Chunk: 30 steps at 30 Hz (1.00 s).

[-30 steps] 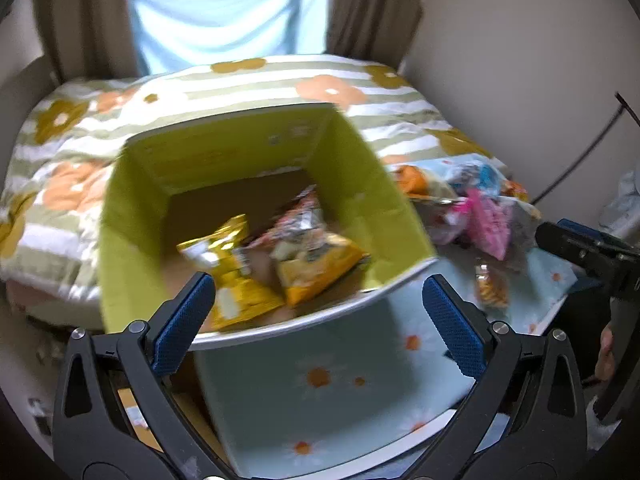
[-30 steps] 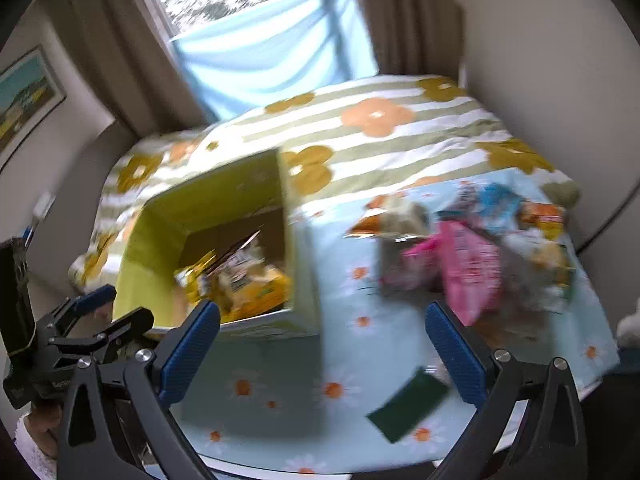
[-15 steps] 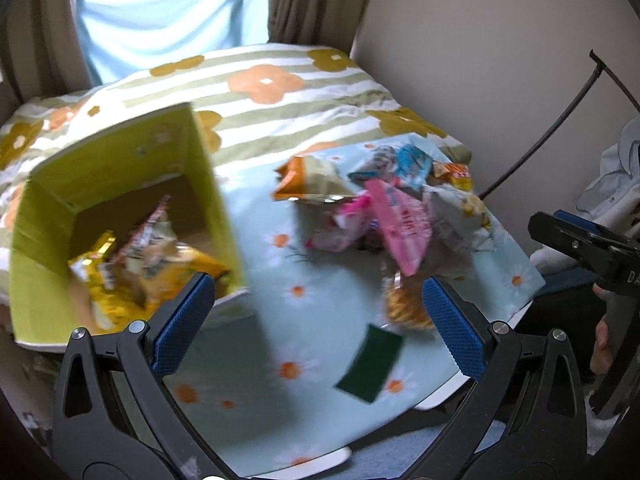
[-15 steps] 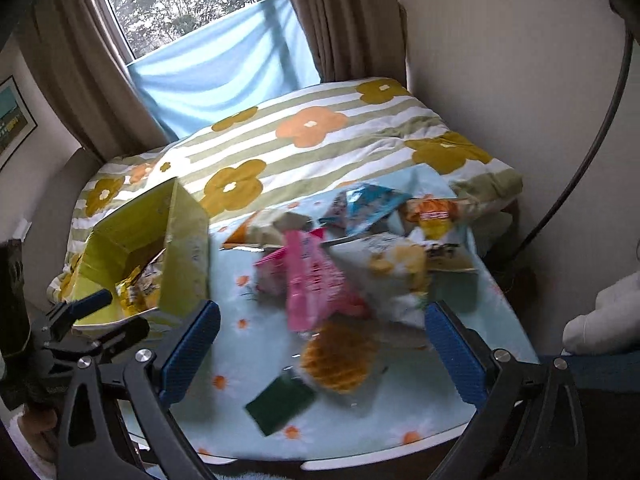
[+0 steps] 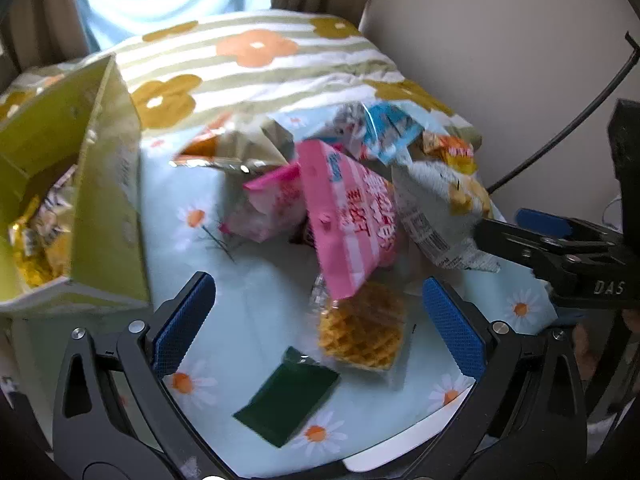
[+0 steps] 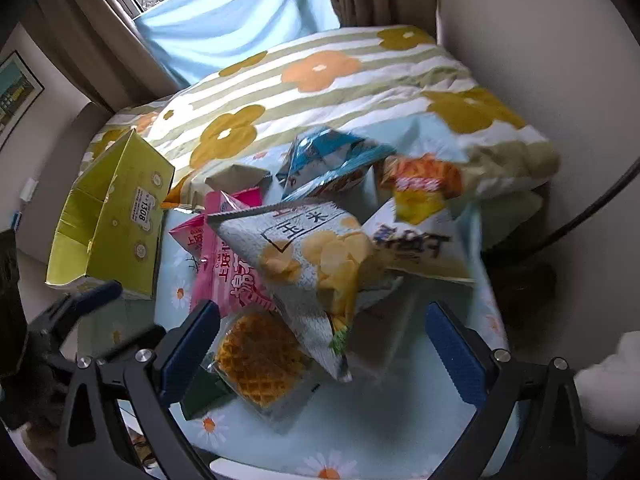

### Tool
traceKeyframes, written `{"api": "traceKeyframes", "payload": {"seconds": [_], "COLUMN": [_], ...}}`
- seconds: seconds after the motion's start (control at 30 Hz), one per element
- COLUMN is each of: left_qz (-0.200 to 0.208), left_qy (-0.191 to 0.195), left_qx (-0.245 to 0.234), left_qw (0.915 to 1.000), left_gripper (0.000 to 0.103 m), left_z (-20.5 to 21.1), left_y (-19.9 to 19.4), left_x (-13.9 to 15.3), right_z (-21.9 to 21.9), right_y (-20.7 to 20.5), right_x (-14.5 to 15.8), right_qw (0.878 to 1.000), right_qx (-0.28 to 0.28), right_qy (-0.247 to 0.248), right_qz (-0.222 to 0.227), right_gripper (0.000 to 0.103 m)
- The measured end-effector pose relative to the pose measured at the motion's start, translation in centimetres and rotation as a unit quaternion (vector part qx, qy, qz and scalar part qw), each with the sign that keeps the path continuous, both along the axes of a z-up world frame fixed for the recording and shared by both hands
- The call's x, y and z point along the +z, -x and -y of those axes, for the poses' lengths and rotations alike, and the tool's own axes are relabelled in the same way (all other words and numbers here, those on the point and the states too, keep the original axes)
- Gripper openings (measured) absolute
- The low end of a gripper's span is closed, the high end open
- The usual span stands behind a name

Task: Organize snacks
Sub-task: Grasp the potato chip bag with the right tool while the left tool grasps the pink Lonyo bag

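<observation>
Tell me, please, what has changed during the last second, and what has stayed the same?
Both views swung from the yellow box to the snack pile; the left gripper and right gripper now face the waffle packet. Nothing was grasped or released. Both grippers stayed open and empty; the snacks have not moved.

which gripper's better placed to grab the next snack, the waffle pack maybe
Probably the left gripper: it is open, with the waffle pack between its fingers and the yellow box on its side. The right gripper, also open, faces the white chip bag, which overlaps the waffle.
</observation>
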<state>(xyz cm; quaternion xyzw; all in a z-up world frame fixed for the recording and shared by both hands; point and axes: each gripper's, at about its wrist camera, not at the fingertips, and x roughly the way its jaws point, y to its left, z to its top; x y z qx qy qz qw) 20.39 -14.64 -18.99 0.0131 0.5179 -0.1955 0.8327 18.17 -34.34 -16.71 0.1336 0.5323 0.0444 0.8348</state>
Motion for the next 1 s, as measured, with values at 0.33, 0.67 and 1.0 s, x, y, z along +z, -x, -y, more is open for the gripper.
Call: {"api": "traceKeyframes", "payload": {"seconds": [0.33, 0.67, 1.0], "left_qz": [-0.020, -0.038, -0.050], "left_qy": [0.001, 0.017, 0.025], "left_qx": [-0.026, -0.038, -0.055], "left_qw": [0.9995, 0.9984, 0.9969], "left_gripper": [0.103, 0.102, 0.093], "left_z": [3.2, 4.4, 5.9], "left_y": [-2.3, -4.5, -6.0], "left_x": [-3.4, -5.2, -6.0], "right_z": [0.0, 0.9, 2.1], "right_y": [-2.6, -3.7, -2.7], "right_x": [-3.4, -4.2, -3.2], "right_qw": [1.000, 0.999, 0.996], "right_qx": [0.005, -0.003, -0.026], "right_qy": [-0.020, -0.048, -0.086], "right_qz": [-0.021, -0.025, -0.010], "right_gripper": [0.102, 0.080, 0.075]}}
